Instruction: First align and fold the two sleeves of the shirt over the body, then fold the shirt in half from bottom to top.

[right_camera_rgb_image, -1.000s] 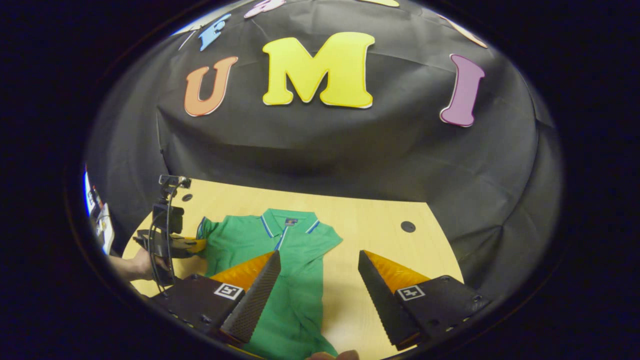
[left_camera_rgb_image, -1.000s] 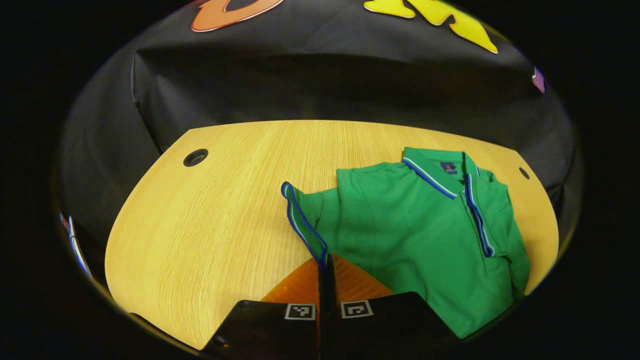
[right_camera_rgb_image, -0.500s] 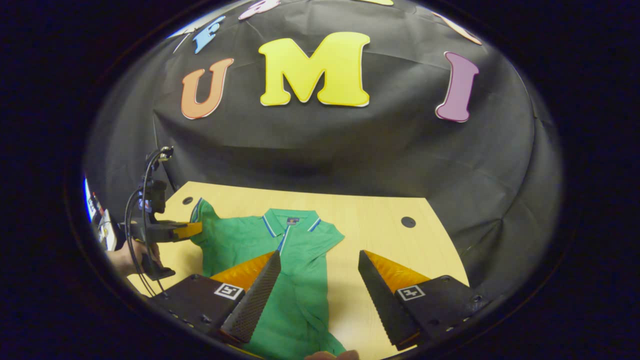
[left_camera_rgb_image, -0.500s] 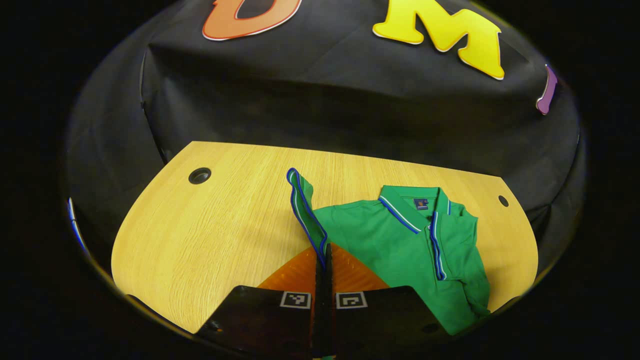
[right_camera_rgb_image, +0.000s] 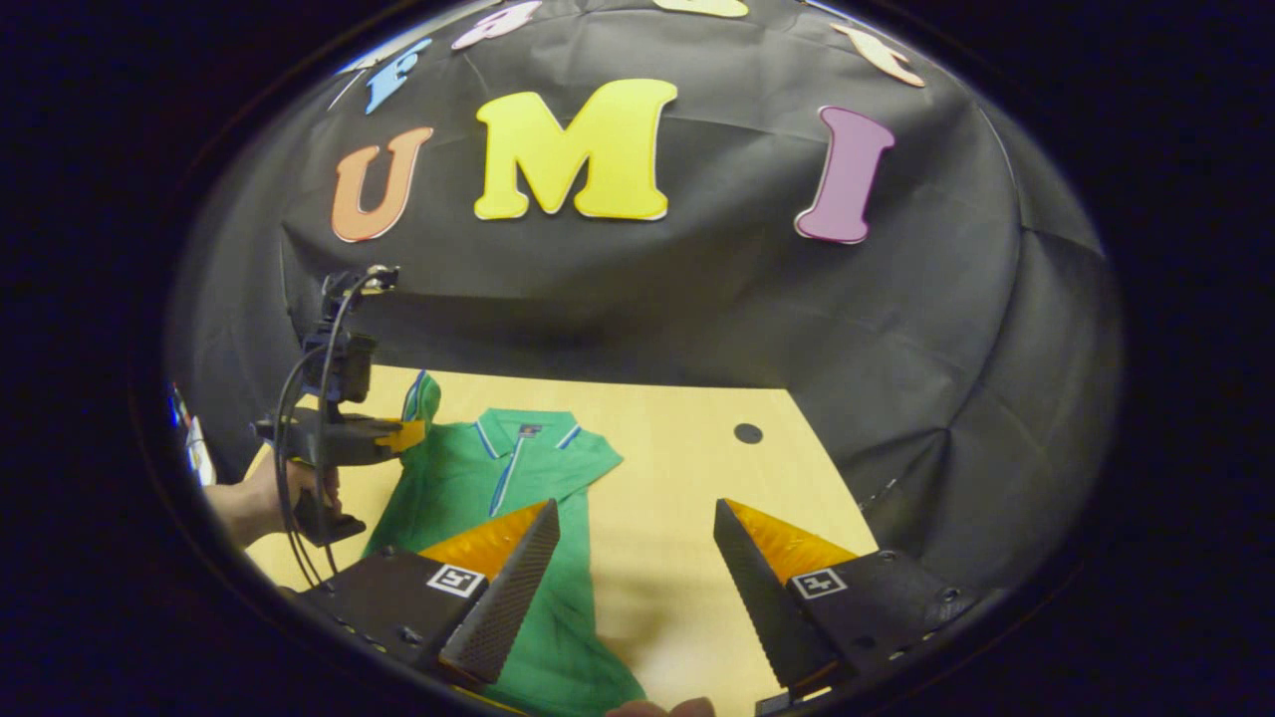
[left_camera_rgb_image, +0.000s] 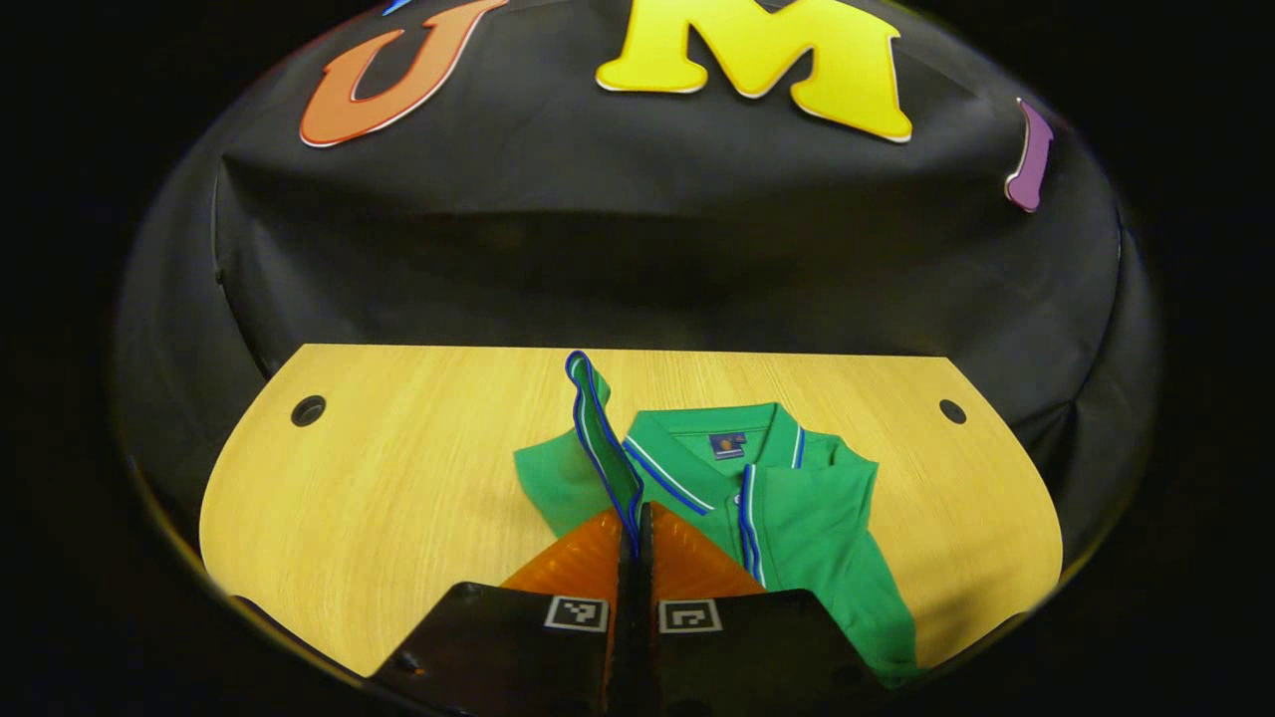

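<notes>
**Left sleeve lifted, swinging over the body**

My left claw (left_camera_rgb_image: 637, 518) is pinching the blue-trimmed cuff of the left sleeve (left_camera_rgb_image: 598, 428). A second ago that sleeve lay out flat on the bench (left_camera_rgb_image: 398, 468); now it stands upright, carried in toward the collar (left_camera_rgb_image: 717, 448). So the second sleeve fold is, I judge, underway. The right sleeve (left_camera_rgb_image: 817, 488) already lies across the shirt (right_camera_rgb_image: 478, 478). My right claw (right_camera_rgb_image: 633, 568) hangs spread, gripping nothing, over the shirt's lower part. I see no containers here.
</notes>
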A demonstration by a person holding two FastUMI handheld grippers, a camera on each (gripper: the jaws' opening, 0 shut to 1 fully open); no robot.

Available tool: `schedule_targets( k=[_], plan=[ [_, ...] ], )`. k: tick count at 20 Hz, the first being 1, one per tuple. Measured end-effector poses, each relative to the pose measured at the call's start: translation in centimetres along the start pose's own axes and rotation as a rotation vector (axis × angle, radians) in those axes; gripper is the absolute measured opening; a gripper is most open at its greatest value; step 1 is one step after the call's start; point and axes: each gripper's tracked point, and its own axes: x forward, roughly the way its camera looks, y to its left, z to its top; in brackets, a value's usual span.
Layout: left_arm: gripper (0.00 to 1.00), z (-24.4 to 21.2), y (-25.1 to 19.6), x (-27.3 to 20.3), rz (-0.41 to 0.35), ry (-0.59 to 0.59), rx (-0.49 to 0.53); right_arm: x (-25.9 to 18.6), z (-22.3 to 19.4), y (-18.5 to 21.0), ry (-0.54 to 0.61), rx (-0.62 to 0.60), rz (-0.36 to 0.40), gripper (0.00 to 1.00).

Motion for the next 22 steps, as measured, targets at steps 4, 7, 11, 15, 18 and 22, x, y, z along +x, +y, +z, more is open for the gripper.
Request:
schedule_targets(
  k=[4, 7, 11, 15, 18, 22],
  plan=[
    [0.20, -0.7, -2.8, 0.6, -0.010, 0.028, 0.016, 0.1, -0.5, -1.7, 0.011, 0.035, -0.018, 0.96],
    [0.63, -0.2, -3.5, -1.1, -0.016, -0.002, -0.036, 0.2, -0.2, -1.8, 0.001, 0.040, -0.013, 0.96],
    [1.00, 0.7, -2.2, -4.4, 0.029, -0.062, -0.052, -0.4, 0.4, -1.0, -0.028, 0.037, 0.015, 0.96],
    [1.00, 2.0, -1.0, -10.2, 0.033, -0.146, -0.061, -2.1, 1.0, 1.0, -0.069, 0.021, 0.069, 0.95],
    [1.00, 2.0, 0.3, -15.0, 0.049, -0.189, -0.092, -3.9, 0.9, 2.7, -0.089, 0.020, 0.110, 0.96],
    [1.00, 2.0, 1.6, -21.2, 0.066, -0.267, -0.088, -6.5, 0.1, 3.4, -0.121, -0.005, 0.127, 0.96]
  ],
)
